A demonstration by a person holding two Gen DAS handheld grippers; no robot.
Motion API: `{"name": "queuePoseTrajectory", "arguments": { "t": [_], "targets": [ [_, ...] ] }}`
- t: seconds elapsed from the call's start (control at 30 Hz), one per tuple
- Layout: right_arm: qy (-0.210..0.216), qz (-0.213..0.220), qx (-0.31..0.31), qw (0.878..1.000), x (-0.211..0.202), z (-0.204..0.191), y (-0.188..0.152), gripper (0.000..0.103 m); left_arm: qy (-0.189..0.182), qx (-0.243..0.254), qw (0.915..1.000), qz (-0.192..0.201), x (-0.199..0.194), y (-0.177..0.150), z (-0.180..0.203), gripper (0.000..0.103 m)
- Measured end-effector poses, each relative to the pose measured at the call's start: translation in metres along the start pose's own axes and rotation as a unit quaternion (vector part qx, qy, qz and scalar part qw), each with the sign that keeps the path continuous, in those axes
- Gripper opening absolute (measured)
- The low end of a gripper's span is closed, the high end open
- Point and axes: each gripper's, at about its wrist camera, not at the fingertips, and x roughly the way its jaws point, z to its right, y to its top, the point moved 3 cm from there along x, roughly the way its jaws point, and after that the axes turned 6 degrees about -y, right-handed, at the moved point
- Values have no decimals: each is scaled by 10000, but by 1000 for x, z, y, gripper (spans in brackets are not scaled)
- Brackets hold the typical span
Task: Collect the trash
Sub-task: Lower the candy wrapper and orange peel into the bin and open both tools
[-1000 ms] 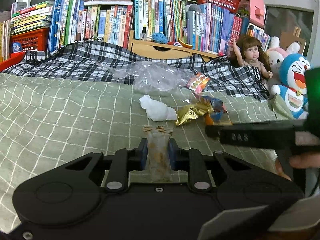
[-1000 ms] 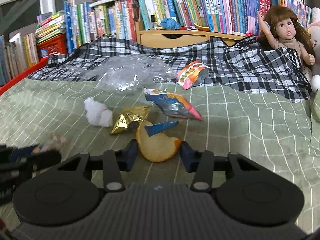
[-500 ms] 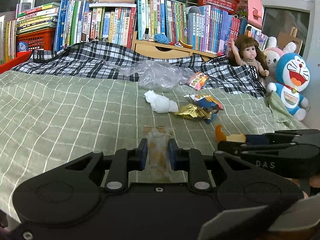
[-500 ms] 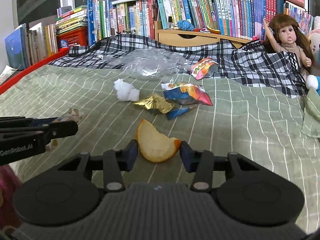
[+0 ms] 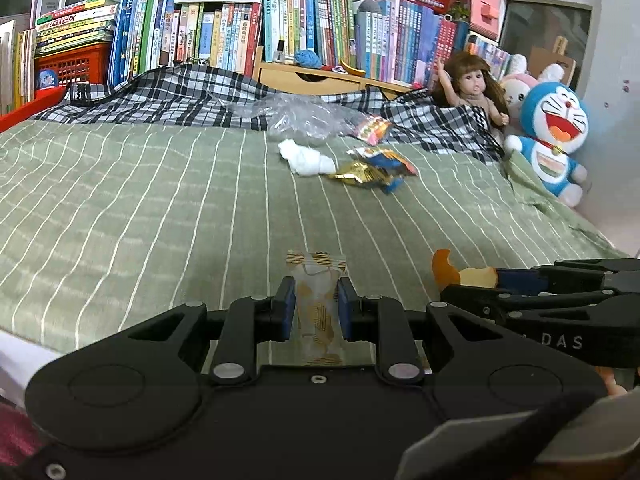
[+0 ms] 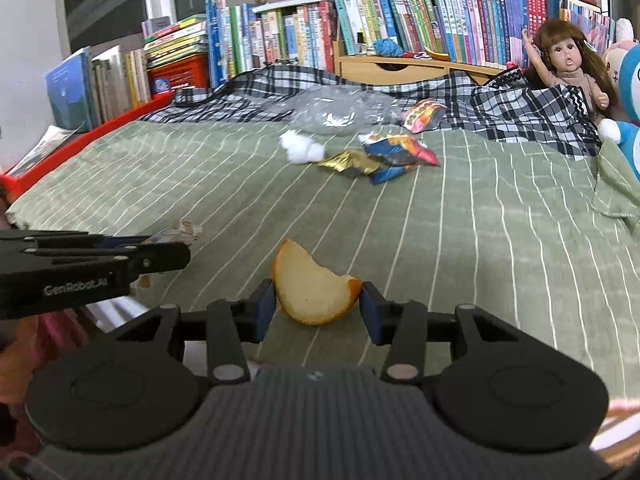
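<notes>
The left gripper (image 5: pixel 316 306) points forward and somewhat downward, its two blue pads (image 5: pixel 286 308) pressed on a small clear wrapper (image 5: pixel 317 300). The right gripper (image 6: pixel 318 306) is just beside it, pointing the same way — its jaws stand wider and pinch an orange peel (image 6: pixel 312 288) between them.

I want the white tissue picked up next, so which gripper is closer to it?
Roughly equal: the left gripper and right gripper, side by side at the bed's near edge, sit well short of the white tissue; both already hold trash.
</notes>
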Motion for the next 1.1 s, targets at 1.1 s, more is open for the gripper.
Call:
{"name": "queuePoseTrajectory", "arguments": {
  "t": [1.1],
  "targets": [
    [395, -1195, -242, 9918, -8, -36, -115, 54, 76, -44, 9831, -1828, -5, -126, -4, 22]
  ]
}}
